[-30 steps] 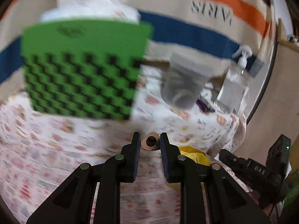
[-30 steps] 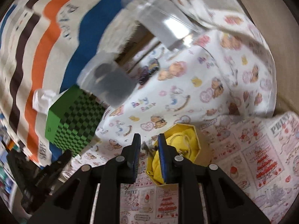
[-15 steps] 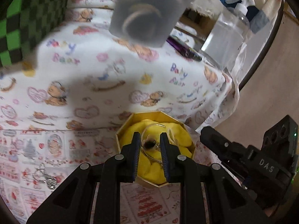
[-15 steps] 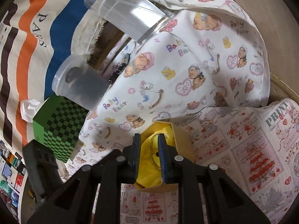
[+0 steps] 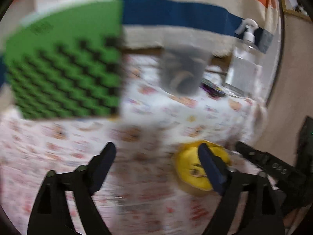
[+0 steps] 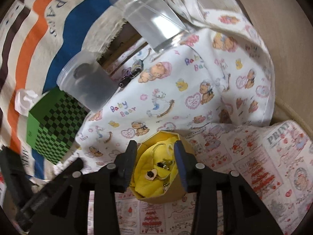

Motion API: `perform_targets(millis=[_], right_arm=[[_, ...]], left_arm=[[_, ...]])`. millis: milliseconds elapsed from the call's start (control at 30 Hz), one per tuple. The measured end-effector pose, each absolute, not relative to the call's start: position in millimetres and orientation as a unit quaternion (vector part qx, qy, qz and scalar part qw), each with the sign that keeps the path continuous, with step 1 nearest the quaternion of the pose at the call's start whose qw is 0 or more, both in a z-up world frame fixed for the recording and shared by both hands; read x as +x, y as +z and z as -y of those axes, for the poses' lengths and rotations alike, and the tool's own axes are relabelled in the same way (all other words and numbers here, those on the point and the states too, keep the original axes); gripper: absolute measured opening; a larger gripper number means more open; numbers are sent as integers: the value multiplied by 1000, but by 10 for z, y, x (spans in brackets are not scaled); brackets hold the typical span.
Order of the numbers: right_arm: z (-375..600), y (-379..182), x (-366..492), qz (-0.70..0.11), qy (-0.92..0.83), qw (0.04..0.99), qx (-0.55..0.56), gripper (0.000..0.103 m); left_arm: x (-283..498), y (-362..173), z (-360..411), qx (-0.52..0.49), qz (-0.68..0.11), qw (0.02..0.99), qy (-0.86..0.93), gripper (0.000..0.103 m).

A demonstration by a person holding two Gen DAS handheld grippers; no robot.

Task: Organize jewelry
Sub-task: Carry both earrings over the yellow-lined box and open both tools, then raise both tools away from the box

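Note:
A small octagonal box with yellow lining (image 6: pixel 160 168) sits on the patterned cloth. Several jewelry pieces lie in it, among them a pale earring with a dark centre (image 6: pixel 151 174) and a thin bangle (image 6: pixel 156 148). My right gripper (image 6: pixel 155 162) is open and empty, its fingers on either side of the box just above it. The left wrist view is blurred by motion. There my left gripper (image 5: pixel 156 160) is open wide and empty, with the yellow box (image 5: pixel 195 168) behind its right finger.
A green checkered box (image 6: pixel 52 125) stands at the left. A frosted plastic jar (image 6: pixel 88 84) and a clear pump bottle (image 6: pixel 150 17) stand behind on the bear-print cloth (image 6: pixel 195 90). A dark hair clip (image 6: pixel 131 74) lies between them. A striped cloth hangs behind.
Both grippers were shut on small jewelry pieces over the yellow box and have opened. The pieces now lie in the box. The left gripper has pulled back up and to the left.

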State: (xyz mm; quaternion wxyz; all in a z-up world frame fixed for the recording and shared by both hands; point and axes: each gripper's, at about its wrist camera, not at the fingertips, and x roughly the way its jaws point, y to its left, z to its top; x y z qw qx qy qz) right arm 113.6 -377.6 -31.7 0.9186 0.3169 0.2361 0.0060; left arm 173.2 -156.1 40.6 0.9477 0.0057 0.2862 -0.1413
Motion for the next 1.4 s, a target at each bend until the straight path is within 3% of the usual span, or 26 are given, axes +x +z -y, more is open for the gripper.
perform_targets(millis=[267,400,733,1033,1100,1200,1267,1333,1400], right_arm=[[3346,-152,1070,-219,-4,954,203,65],[3220,-117,1032,-214,-8,961,173,65],[3094,-134,1048,-220,-13,965,139,66],[2995,-180,1081,-228,-18,966,119,73],[2984,-190,1087,-231,-18,966,115,73],[2987,-188,1080,-230,-19,966,115,74],[3002,-186,1084,-230,-19,966,119,75],[3017,-185,1086,-231,-19,965,122,75],[3019,-188,1086,-233,-20,965,122,75]], left_arm=[[1491,454,1231,21,-252,960,-118,96],[1455,366,1057,17,-248,964,-95,101],[1613,-19,777,-3,-287,956,-66,101],[1728,-166,674,3,-307,951,-43,100],[1731,-178,705,9,-312,949,-52,90],[1737,-216,793,40,-319,945,-56,62],[1772,-263,826,48,-335,939,-65,34],[1832,-296,783,31,-352,933,-65,24],[1872,-310,696,2,-367,928,-69,23]])
